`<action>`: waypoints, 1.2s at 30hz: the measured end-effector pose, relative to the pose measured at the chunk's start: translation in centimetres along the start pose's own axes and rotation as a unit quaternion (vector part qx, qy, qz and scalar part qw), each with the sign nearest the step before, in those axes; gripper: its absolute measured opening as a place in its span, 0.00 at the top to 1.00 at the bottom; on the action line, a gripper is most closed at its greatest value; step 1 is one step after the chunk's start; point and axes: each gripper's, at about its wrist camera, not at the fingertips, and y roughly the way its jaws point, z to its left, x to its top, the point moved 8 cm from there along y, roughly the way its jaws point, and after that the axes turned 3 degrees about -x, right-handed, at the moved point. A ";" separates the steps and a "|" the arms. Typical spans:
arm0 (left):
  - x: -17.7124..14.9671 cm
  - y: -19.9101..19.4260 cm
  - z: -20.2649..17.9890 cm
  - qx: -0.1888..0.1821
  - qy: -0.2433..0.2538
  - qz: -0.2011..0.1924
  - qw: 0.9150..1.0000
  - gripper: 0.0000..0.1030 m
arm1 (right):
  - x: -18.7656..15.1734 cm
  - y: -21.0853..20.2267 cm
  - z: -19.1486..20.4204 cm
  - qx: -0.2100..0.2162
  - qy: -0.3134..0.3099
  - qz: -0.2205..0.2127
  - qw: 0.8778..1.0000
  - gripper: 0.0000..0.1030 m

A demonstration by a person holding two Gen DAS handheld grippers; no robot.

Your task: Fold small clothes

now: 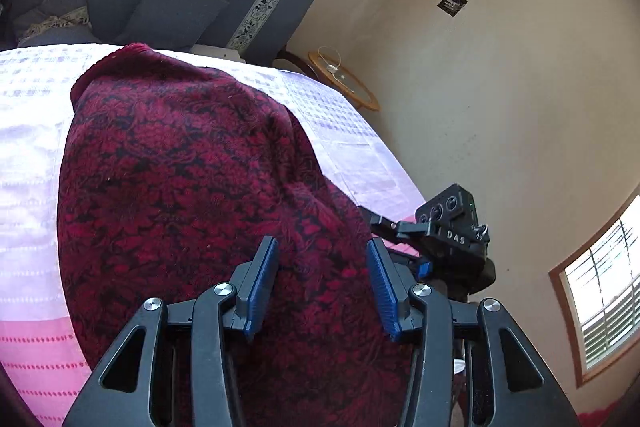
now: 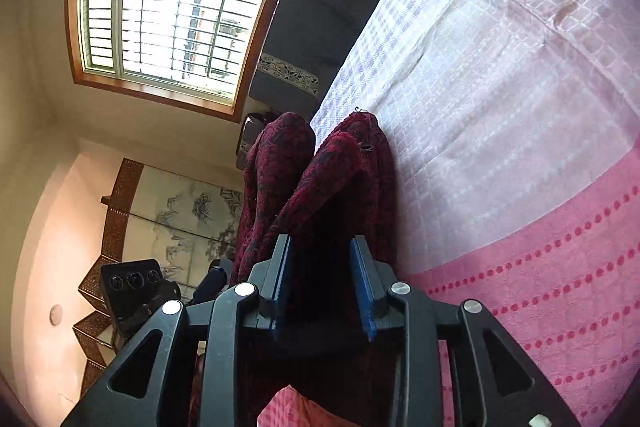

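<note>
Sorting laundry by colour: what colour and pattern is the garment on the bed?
Dark red garment with black floral pattern, clearest in the left wrist view.

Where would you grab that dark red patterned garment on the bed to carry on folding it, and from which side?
Probably the near edge of the red garment, coming in low from the side where the left gripper already points. The cloth lies draped over the bedspread, and its near hem sits between the open jaws. In the right wrist view it bunches into raised folds, a thicker bite for the right gripper.
</note>
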 end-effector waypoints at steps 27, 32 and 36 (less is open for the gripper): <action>-2.9 -0.3 2.1 0.060 0.029 -0.065 0.996 0.33 | 2.4 -3.1 4.5 -0.177 -0.178 -0.035 0.967 0.91; -3.8 0.5 2.0 0.078 0.062 -0.064 0.993 0.33 | 1.3 -2.4 0.3 -0.198 -0.142 -0.022 0.970 0.90; -3.9 0.6 2.3 0.077 0.055 -0.067 0.993 0.33 | 1.7 -2.8 1.1 -0.197 -0.137 -0.040 0.970 0.80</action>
